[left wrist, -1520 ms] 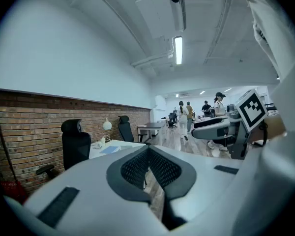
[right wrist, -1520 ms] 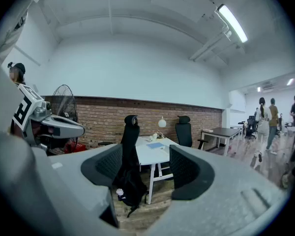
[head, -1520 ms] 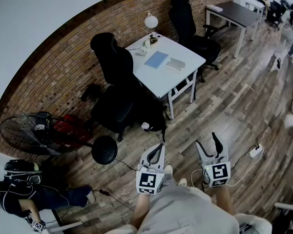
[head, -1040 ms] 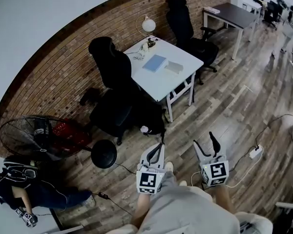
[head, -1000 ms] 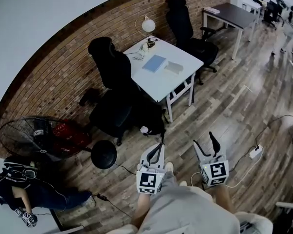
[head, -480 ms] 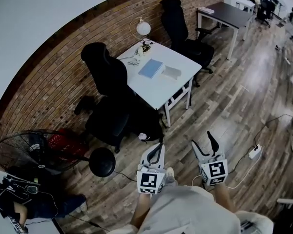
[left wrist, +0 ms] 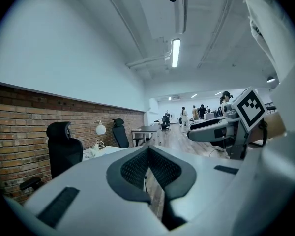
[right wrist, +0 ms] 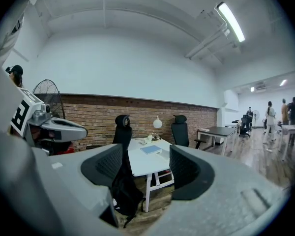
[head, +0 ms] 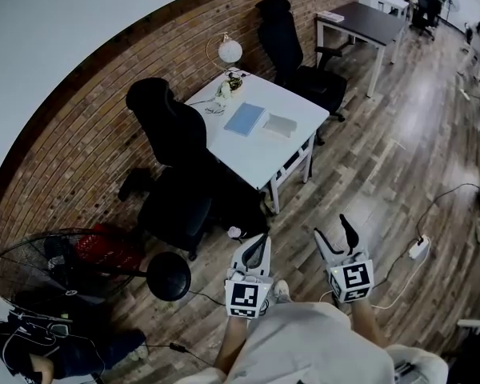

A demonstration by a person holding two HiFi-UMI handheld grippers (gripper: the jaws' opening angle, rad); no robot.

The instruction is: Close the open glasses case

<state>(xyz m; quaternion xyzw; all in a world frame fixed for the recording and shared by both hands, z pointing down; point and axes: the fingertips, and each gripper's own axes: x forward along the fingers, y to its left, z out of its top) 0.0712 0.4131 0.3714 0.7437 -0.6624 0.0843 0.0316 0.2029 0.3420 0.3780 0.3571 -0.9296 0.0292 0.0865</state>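
A white table (head: 292, 146) stands several steps ahead, by the brick wall. On it lie a blue notebook (head: 245, 119) and a small pale grey case-like thing (head: 280, 125); it is too small to tell whether it is open. Both grippers hang low in front of the person, far from the table. My left gripper (head: 258, 246) has its pads (left wrist: 137, 166) pressed together on nothing. My right gripper (head: 334, 235) stands open and empty, and its own view shows the table (right wrist: 143, 164) and the notebook (right wrist: 151, 150) through the gap.
Black office chairs (head: 164, 114) (head: 278, 24) flank the table, and a black bag (head: 242, 208) sits under it. A globe lamp (head: 230, 51) stands at its far corner. A floor fan (head: 32, 266), a round black base (head: 170, 276), a power strip (head: 418, 248) and a dark desk (head: 362, 20) surround the wooden floor.
The head view has drifted, so the table sits a little lower and more left in frame. Both grippers keep the same pose, left shut and right open. The person at lower left has slid toward the edge.
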